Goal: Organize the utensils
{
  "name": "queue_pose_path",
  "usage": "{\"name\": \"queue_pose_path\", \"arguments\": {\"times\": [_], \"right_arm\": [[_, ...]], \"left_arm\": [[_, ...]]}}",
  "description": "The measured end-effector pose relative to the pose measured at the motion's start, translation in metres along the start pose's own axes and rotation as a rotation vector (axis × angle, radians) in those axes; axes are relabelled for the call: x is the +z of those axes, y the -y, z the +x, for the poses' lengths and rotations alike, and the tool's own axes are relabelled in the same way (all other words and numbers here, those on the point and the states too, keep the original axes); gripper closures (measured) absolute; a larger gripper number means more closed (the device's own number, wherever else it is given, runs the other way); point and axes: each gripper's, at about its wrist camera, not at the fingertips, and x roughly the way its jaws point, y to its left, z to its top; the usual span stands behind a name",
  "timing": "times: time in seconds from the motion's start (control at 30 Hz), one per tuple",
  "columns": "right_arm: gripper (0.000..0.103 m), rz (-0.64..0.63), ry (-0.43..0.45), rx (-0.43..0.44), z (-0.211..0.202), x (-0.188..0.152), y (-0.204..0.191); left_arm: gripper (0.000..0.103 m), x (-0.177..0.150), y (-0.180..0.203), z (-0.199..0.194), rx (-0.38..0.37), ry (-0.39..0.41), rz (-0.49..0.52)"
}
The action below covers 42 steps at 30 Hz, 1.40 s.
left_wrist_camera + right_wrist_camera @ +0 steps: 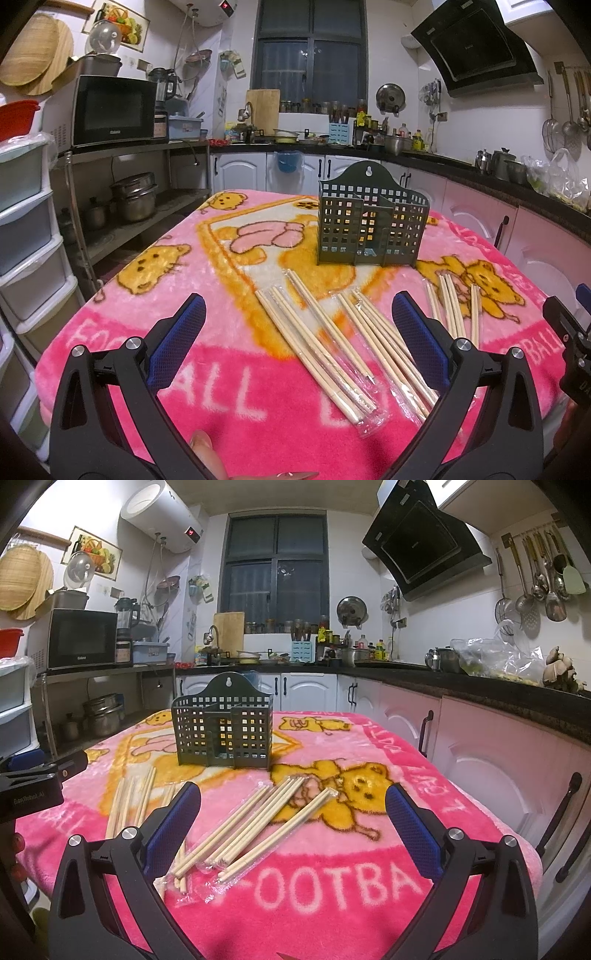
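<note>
A dark green perforated utensil holder (pixel 371 225) stands upright and empty on the pink blanket. In front of it, pale wooden chopsticks (pixel 317 343) lie flat in loose bundles, several inside clear plastic sleeves (pixel 258 827).

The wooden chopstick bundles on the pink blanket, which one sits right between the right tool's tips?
The group of clear-wrapped wooden chopstick bundles over the yellow bear print; the other bundles lie off toward the left tool.

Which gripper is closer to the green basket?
Cannot tell; about equal. The left gripper and right gripper both hover open over chopsticks, the basket farther back between them.
</note>
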Motion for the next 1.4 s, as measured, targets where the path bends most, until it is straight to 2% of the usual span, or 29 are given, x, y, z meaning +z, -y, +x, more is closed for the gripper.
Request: {"name": "queue_pose_path", "arguments": {"times": [0.4,0.6,0.7,1.03,1.23,1.4], "right_arm": [[0.006,-0.01,-0.01,0.012,0.001,0.0,0.0],[0.006,-0.034,-0.035,0.044,0.008,0.004,-0.007],[0.006,-0.055,-0.05,0.063,0.012,0.007,-0.014],[0.006,-0.083,-0.16,0.145,0.04,0.012,-0.029],[0.006,-0.078,-0.189,0.181,0.056,0.015,-0.03],[0.006,-0.084,-0.199,0.199,0.07,0.022,-0.031]], "left_arm": [[0.01,0.006,-0.001,0.0,-0.005,0.0,-0.003],[0.01,0.007,-0.006,0.0,-0.016,0.001,-0.032],[0.01,-0.002,-0.005,0.005,-0.022,-0.001,-0.039],[0.01,0.001,-0.027,0.024,-0.015,-0.063,-0.086],[0.01,0.005,-0.036,0.037,0.0,-0.103,-0.094],[0.01,0.012,-0.039,0.053,-0.019,-0.14,-0.099]]}}
